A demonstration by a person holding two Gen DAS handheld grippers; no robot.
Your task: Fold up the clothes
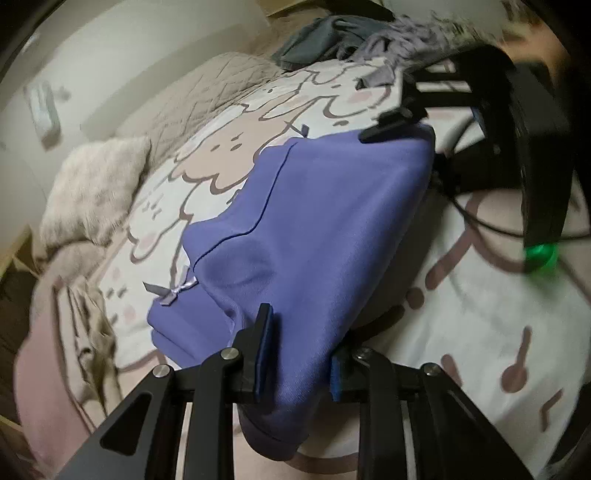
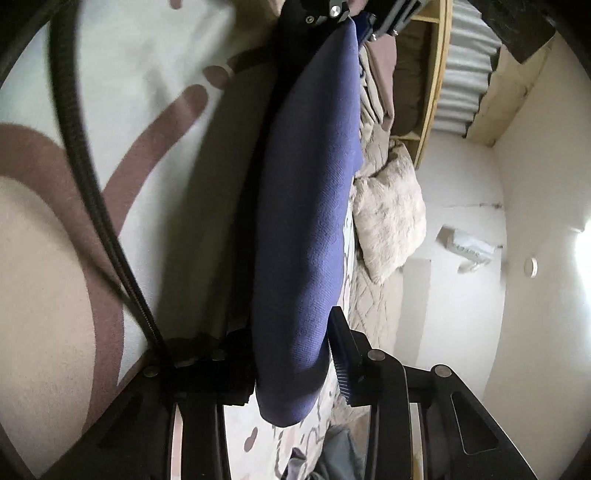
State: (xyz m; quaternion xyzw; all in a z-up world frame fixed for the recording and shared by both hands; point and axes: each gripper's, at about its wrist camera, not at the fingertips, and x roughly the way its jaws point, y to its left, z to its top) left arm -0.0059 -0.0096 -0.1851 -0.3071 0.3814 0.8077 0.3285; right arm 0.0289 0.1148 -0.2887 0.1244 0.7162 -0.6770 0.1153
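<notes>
A purple garment (image 1: 314,221) with small ribbon bows hangs stretched between both grippers above a bed with a cartoon-print cover (image 1: 229,140). My left gripper (image 1: 299,354) is shut on its near edge. My right gripper (image 1: 391,123) grips the far edge at the upper right of the left wrist view. In the right wrist view the same purple garment (image 2: 310,221) runs up from my right gripper (image 2: 295,354), shut on it, to the left gripper (image 2: 354,14) at the top.
A pile of grey clothes (image 1: 351,33) lies at the far end of the bed. A fluffy beige pillow (image 1: 96,192) and quilted blanket (image 1: 207,92) lie along the wall side. A black cable (image 2: 96,192) crosses the bed cover (image 2: 129,74). A wooden shelf (image 2: 432,74) stands behind.
</notes>
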